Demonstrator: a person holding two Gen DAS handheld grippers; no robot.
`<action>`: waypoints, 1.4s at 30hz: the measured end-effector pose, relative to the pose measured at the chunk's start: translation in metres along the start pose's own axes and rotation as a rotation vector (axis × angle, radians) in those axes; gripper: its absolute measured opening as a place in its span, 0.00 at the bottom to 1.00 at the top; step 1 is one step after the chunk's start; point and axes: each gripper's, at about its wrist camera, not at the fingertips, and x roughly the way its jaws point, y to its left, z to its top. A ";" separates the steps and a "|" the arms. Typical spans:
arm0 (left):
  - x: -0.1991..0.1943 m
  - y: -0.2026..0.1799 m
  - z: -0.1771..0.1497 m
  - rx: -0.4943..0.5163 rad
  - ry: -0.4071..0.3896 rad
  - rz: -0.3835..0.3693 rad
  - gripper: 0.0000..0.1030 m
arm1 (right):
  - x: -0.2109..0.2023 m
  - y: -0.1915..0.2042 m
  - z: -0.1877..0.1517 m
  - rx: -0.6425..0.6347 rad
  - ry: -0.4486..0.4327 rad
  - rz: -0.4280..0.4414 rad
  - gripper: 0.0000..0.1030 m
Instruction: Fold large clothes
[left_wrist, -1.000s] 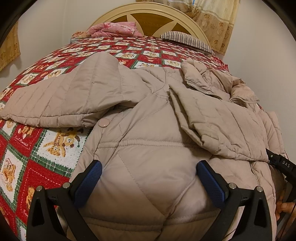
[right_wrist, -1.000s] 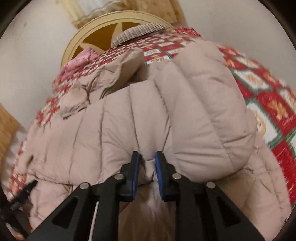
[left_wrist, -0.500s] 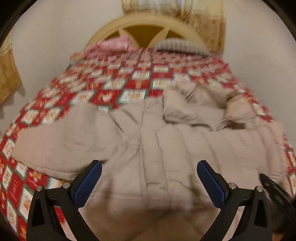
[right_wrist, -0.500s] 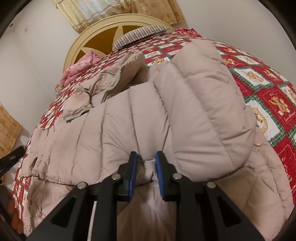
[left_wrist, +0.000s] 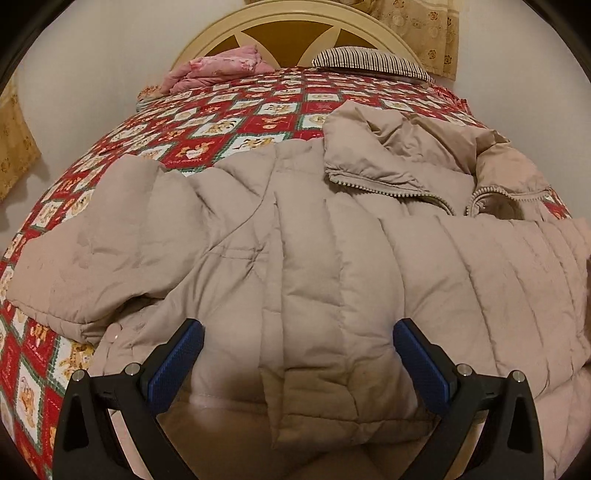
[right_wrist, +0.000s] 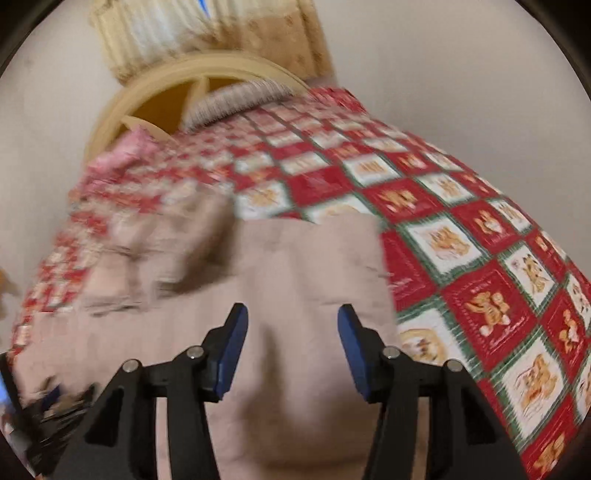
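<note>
Left gripper (left_wrist: 297, 360) fingers spread wide, nothing between them, hovering over the near folded edge of the beige quilted puffer jacket (left_wrist: 314, 258). Right gripper (right_wrist: 290, 347) fingers have just been opening, partway apart, fabric below and not pinched. Jacket lies crosswise on the red patchwork bedspread (left_wrist: 229, 122), long axis left to right, collar toward the right; both grippers near its front edge.
</note>
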 end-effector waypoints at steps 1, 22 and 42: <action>0.001 0.001 0.000 -0.005 0.004 -0.016 0.99 | 0.015 -0.011 -0.005 0.011 0.031 -0.026 0.34; -0.036 0.038 0.001 -0.046 -0.033 0.001 0.99 | 0.025 -0.026 -0.024 0.019 -0.042 -0.038 0.30; -0.029 0.346 -0.001 -0.744 -0.001 0.277 0.99 | 0.023 -0.018 -0.026 0.004 -0.050 -0.019 0.43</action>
